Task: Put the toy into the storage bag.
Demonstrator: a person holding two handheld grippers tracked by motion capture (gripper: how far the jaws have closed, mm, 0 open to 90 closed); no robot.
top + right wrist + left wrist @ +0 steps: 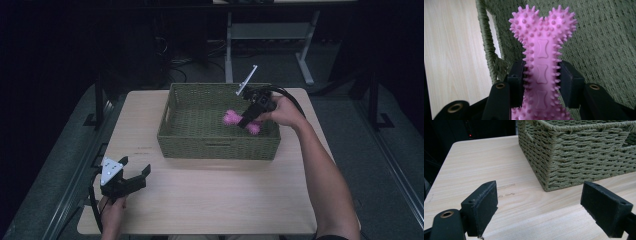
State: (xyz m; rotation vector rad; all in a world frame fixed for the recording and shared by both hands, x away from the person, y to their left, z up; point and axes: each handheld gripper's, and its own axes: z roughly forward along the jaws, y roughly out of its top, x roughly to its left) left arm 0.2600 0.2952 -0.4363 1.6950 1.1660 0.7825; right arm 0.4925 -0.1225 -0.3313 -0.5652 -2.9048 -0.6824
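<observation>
From above, the pink spiked rubber bone toy (242,122) is held inside the green woven rectangular basket (200,145) by the right gripper (248,120); the left gripper (134,175) rests near the surface's (210,195) near-left corner.

In the left gripper view, its jaws are spread wide over bare wood.

In the right gripper view, the jaws are clamped on the toy's shaft.

a: where does the basket (218,145) sit?
b: on the table (200,200), toward its far edge, near the middle.
a: and the bone toy (235,120)?
b: inside the basket, right of centre, between the right gripper (249,121) jaws.
a: the left gripper (137,172)?
b: over the table's near left corner, well apart from the basket.
</observation>
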